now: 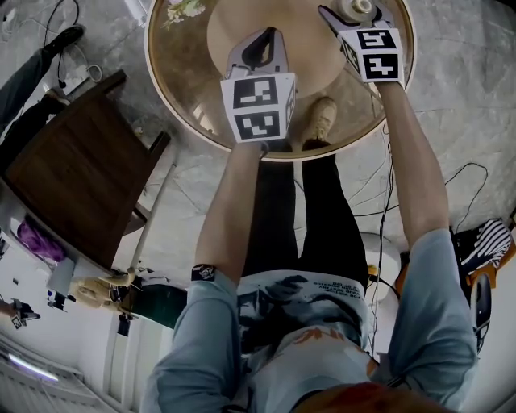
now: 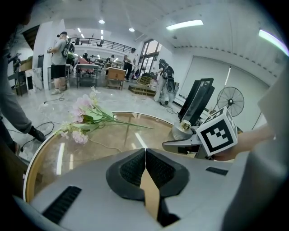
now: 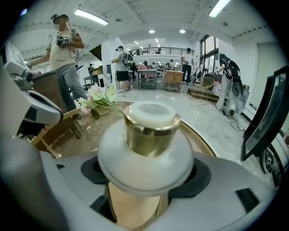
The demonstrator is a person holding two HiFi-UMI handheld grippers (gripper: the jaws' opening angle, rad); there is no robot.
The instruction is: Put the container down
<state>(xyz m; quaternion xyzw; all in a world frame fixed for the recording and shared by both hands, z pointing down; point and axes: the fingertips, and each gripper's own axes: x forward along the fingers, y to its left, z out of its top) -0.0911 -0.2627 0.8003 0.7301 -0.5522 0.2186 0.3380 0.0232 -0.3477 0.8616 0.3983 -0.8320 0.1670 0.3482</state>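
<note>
The container (image 3: 149, 144) is a white, rounded vessel with a gold neck and a white cap. My right gripper (image 3: 145, 182) is shut on its body. The head view shows that gripper (image 1: 355, 11) with the container (image 1: 359, 7) over the far right part of the round glass table (image 1: 185, 97). From the left gripper view the container (image 2: 182, 130) sits low over the glass; whether it touches is unclear. My left gripper (image 2: 145, 158) is shut with nothing in it, and hangs over the table's middle (image 1: 263, 42), left of the right gripper.
A bunch of pink flowers (image 2: 86, 117) lies on the far left of the table. A wooden chair (image 1: 81, 177) stands to the table's left. Cables trail over the marble floor (image 1: 451, 173). People stand in the background (image 2: 58, 58), with black panels (image 2: 198, 99) and a fan (image 2: 230, 101) on the right.
</note>
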